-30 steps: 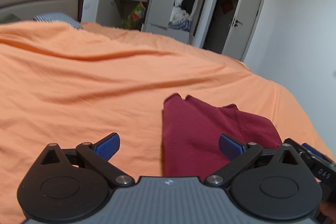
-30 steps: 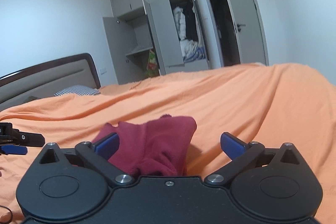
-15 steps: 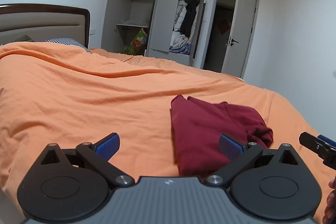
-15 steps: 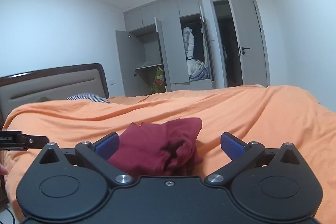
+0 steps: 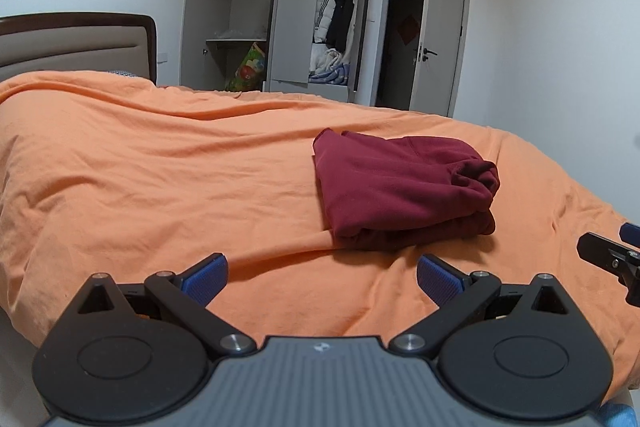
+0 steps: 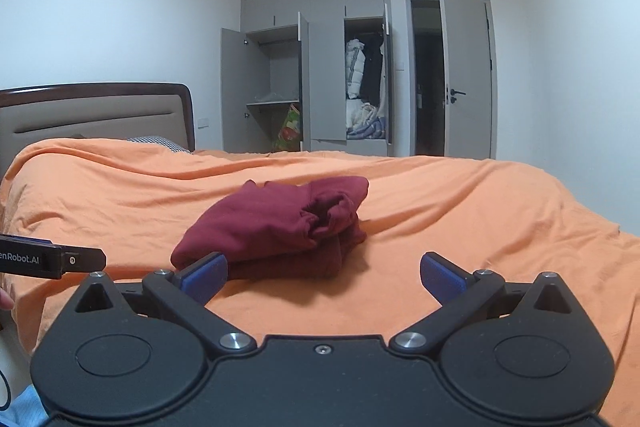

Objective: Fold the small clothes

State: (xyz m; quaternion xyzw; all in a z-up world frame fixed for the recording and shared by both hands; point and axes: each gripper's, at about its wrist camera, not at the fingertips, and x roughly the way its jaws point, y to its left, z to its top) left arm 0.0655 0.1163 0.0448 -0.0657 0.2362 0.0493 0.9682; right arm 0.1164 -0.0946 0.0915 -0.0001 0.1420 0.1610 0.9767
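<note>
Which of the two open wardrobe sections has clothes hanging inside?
The right section, next to the room door: white and dark coats hang there. The left section shows only a bare rail and shelf.

White lettering reading "enRobot.AI" stands on the side of the black bar of the left gripper (image 6: 52, 259), which enters the right wrist view from the left edge; the start of the word is cut off by that edge. A small pale emblem sits at the top middle of the grey ribbed body of the same gripper in the left wrist view, too small to read. No other text, number or sign can be read.
</note>
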